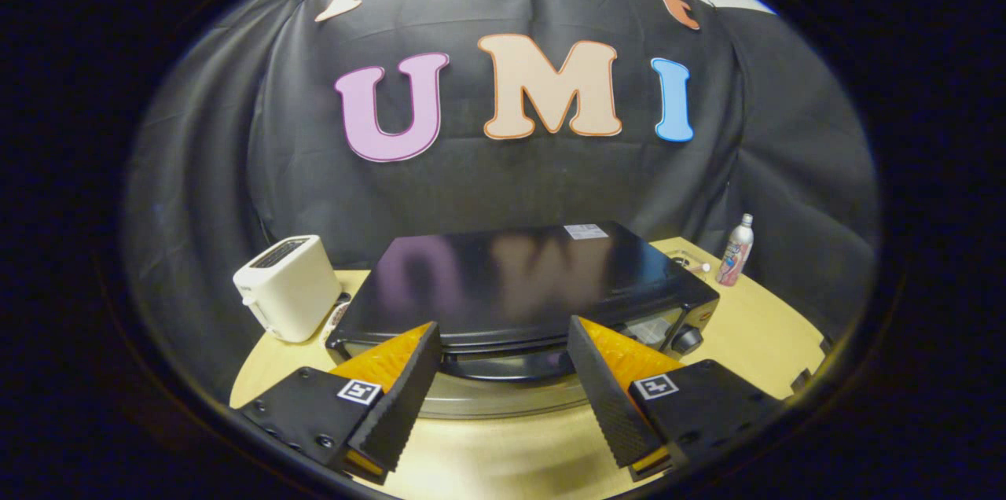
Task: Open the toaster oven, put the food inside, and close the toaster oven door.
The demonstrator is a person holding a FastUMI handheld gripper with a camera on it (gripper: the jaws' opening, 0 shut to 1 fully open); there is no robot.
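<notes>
Tongs [503,339] wide open, both fingers [401,398] level and spread apart, gripping nothing.

The gripper [503,343] is showing two wedge-shaped fingers with ribbed inner faces. Each finger is mounting on a black block carrying a square black-and-white marker. Small screws are sitting in the left block.

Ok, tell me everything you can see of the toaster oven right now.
The toaster oven is a glossy black box standing upright on the wooden table, a white toaster beside it. Its flat top mirrors the wall and bears a small sticker at the back. A dark handle runs along the front, and knobs sit at one end. The door looks shut. The gripper is open, fingers either side of the handle, not touching it.
</notes>
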